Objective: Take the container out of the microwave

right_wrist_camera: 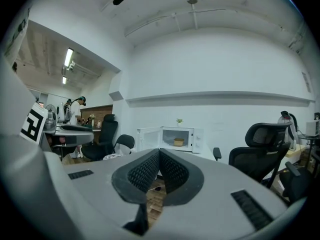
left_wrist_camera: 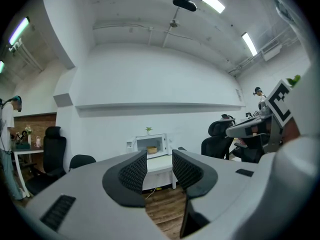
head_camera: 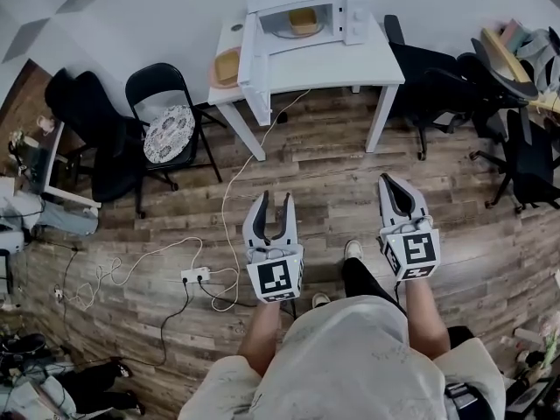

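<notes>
A white microwave (head_camera: pixel 302 16) stands on a white table (head_camera: pixel 341 64) across the room, its door (head_camera: pixel 251 59) swung open to the left. Inside sits a tan container (head_camera: pixel 304 21), also seen small as the container (left_wrist_camera: pixel 152 150) in the left gripper view and the container (right_wrist_camera: pixel 178 142) in the right gripper view. My left gripper (head_camera: pixel 272 205) is held out in front of me over the wooden floor, far from the table, jaws open and empty. My right gripper (head_camera: pixel 391 182) is level with it to the right, jaws shut with nothing between them.
A tan lid or plate (head_camera: pixel 227 66) lies on the table left of the microwave door. Black folding chairs (head_camera: pixel 166 121) stand to the left, black office chairs (head_camera: pixel 437 86) to the right. A white cable (head_camera: pixel 229 191) and power strip (head_camera: pixel 195 275) lie on the floor.
</notes>
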{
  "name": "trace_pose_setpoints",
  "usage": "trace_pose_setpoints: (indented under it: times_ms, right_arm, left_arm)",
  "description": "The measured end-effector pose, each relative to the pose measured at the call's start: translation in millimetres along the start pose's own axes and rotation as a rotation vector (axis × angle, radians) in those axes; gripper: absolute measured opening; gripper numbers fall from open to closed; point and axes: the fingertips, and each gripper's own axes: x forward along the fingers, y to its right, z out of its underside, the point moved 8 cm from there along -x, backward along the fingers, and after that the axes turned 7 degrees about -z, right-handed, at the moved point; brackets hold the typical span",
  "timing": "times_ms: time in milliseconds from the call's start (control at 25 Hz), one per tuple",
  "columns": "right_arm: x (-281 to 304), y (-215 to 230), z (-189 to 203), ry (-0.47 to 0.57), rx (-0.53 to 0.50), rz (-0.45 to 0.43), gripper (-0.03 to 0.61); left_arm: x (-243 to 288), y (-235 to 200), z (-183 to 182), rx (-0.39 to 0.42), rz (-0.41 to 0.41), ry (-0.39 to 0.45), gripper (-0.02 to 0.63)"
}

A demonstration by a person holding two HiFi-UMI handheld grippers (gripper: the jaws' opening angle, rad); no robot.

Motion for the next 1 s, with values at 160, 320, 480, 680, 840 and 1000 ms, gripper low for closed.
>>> trace_pose_setpoints:
  times_ms: [160,320,480,680,840,1000]
  right_arm:
    - [16,19,2,-0.001,0.009,0.001,0.015]
    - [31,42,1,0.001,0.017,-0.003,0.015]
    - [47,68,-3,-0.002,0.026,-0.005,0.015]
    - [68,100,-5,-0.005,0.036,-0.01,0.015]
    - [86,126,-5,-0.008,0.036,-0.024,0.015]
    - [102,155,-7,-0.002,0.03,-0.034,0.015]
  left_arm:
    - [23,10,4,-0.003,0.007,-0.022,0.161]
    - [50,23,1,-0.005,0.017,-0.022,0.161]
    - [79,35,-2,-0.007,0.017,-0.059,0.161]
    - [117,51,-15,-0.003,0.031,-0.033,0.161]
    - [145,63,-17,0.0,0.023,-0.04,0.161]
    - [175,78,-21,-0.002,0.017,-0.041,0.161]
